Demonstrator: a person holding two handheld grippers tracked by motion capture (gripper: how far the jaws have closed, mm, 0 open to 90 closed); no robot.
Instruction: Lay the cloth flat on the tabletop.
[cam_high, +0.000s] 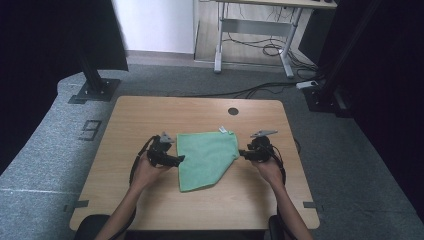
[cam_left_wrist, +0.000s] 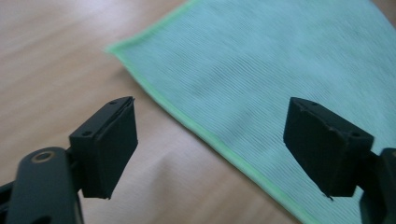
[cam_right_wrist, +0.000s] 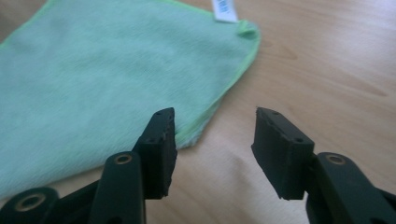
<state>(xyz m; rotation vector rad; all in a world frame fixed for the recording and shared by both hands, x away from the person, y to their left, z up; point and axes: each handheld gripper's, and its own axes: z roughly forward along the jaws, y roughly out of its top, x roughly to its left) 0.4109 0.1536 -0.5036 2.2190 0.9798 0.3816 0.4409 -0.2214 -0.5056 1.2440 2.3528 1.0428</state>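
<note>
Evidently the green microfibre cloth (cam_high: 207, 157) lies flat mid-counter (cam_high: 150, 115), folded, white tag (cam_right_wrist: 224, 10) at its far corner. Judged light, limp, grippy, not fragile; best pinched at the hemmed edge or a corner. Left hand-held gripper (cam_high: 176, 159) and right hand-held gripper (cam_high: 244, 153) flank it, jaws apart, holding nothing.

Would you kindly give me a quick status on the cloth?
Left gripper open, right gripper open. Green cloth lies flat on table, unheld. Nothing in the way.
</note>
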